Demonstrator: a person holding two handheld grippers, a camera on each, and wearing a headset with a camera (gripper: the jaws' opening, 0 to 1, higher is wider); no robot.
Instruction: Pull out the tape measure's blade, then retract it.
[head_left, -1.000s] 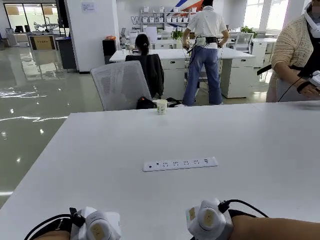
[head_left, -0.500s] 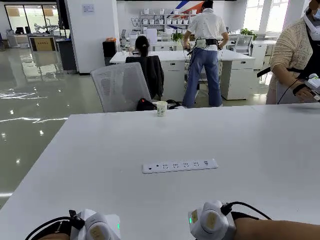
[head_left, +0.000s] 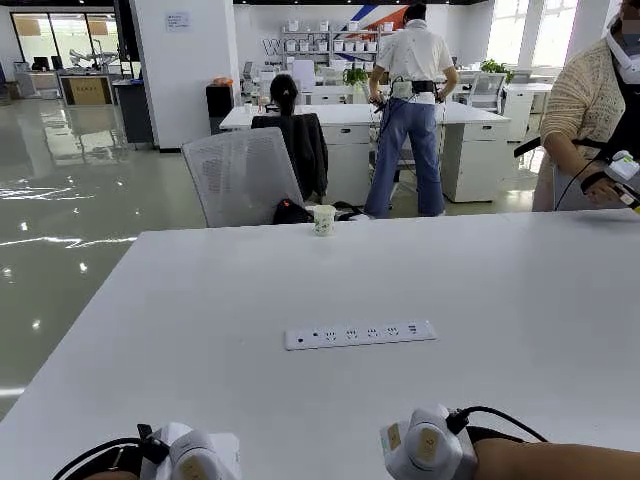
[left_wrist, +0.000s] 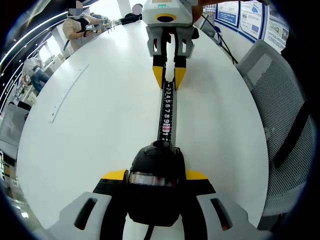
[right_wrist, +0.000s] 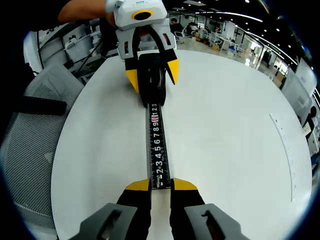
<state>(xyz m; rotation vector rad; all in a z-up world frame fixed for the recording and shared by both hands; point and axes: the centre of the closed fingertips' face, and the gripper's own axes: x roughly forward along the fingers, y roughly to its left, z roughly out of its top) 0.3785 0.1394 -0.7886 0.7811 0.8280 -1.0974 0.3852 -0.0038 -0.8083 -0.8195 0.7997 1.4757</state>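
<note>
A black tape measure case (left_wrist: 152, 175) sits between the yellow-tipped jaws of my left gripper (left_wrist: 155, 176), which is shut on it. Its yellow blade (left_wrist: 166, 112) runs flat over the white table to my right gripper (left_wrist: 169, 82). In the right gripper view, my right gripper (right_wrist: 160, 186) is shut on the blade's end. About a dozen numbered marks of blade (right_wrist: 156, 145) lead back to the case (right_wrist: 151, 80), held by the left gripper (right_wrist: 152, 77). In the head view the rear housings of both grippers poke up at the bottom edge.
A white power strip (head_left: 360, 334) lies mid-table on the white table (head_left: 200, 300), and a paper cup (head_left: 323, 218) stands at its far edge. A grey mesh chair (left_wrist: 280, 100) is beside the table. A person (head_left: 590, 110) with a gripper stands at the far right.
The head camera has tilted a little, so the table slides slightly down the picture. Both grippers' rear housings stay at the bottom edge with no clear move.
</note>
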